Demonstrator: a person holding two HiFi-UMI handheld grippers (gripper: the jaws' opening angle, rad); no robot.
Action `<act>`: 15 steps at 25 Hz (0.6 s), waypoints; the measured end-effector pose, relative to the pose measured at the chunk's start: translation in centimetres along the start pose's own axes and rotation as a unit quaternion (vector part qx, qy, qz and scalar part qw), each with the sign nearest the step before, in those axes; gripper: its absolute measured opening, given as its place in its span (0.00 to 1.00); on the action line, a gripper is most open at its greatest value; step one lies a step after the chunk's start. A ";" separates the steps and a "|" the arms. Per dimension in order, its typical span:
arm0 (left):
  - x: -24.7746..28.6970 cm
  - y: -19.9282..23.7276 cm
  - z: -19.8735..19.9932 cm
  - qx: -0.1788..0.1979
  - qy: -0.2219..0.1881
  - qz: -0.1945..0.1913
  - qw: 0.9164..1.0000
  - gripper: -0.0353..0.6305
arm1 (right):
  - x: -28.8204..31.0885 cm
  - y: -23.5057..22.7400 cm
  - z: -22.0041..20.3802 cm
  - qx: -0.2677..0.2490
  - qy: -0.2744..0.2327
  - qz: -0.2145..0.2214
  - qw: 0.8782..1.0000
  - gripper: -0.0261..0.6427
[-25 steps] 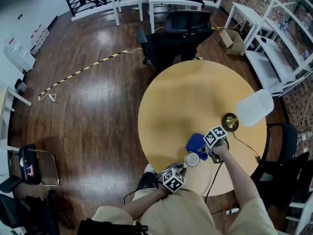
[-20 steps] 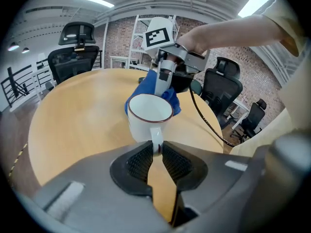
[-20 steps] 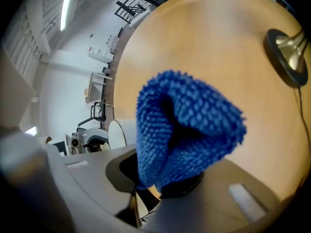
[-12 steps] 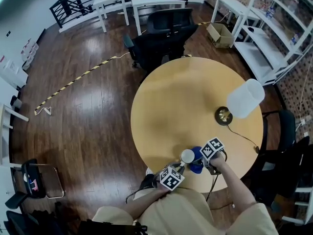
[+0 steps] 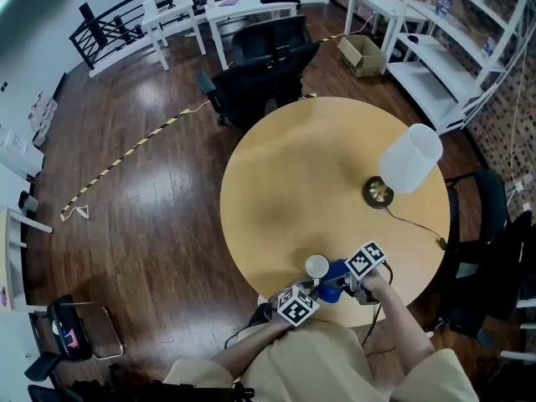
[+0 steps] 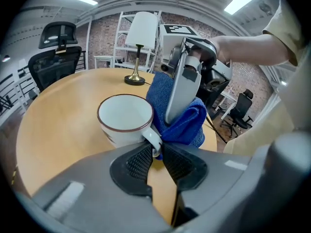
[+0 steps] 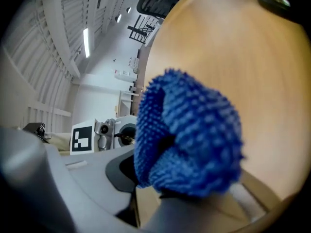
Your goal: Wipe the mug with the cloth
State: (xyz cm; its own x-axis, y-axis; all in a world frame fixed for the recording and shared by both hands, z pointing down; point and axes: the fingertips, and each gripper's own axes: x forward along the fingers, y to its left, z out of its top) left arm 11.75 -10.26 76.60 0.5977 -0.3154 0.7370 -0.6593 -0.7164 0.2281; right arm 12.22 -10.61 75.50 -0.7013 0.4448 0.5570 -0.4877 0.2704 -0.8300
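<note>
Head view: the white ceramic mug (image 5: pixel 317 265) stands at the near edge of the round wooden table (image 5: pixel 276 182), with the bunched blue microfibre cloth (image 5: pixel 333 280) just beside it.

Left gripper view: the left gripper (image 6: pixel 156 155) clamps the mug's handle.

Right gripper view: the right gripper (image 7: pixel 158 181) pinches the cloth.

Wiping looks under way. The next move calls for pressing the cloth to the mug's wall.

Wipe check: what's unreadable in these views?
- Right gripper view: the cloth fills the middle and hides the mug and the right claw's pads.
- Left gripper view: the mug's right wall sits behind the cloth, so contact there is unreadable.
- Head view: the mug's handle is lost under the left claw and too small to make out.
</note>
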 end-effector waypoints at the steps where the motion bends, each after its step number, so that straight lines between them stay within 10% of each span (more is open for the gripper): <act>1: 0.0 -0.1 -0.1 -0.004 0.002 -0.008 1.000 0.14 | -0.3 -0.1 0.0 0.002 -0.013 0.006 1.000 0.12; 11: -6.6 4.9 -0.3 -0.192 -0.042 -0.039 0.980 0.35 | -5.3 -0.1 -2.7 0.036 -0.258 0.011 0.965 0.13; 15: -5.4 8.1 4.0 -0.191 -0.042 -0.050 0.979 0.37 | -5.1 2.1 -4.3 0.039 -0.295 0.021 0.955 0.13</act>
State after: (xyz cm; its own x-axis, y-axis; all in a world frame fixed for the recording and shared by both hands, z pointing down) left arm 5.03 -16.81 71.97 0.6934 -0.3163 0.6474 -0.7079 -0.4665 0.5303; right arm 16.99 -8.57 70.79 -0.8810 -0.1095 0.4603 -0.4731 0.1880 -0.8607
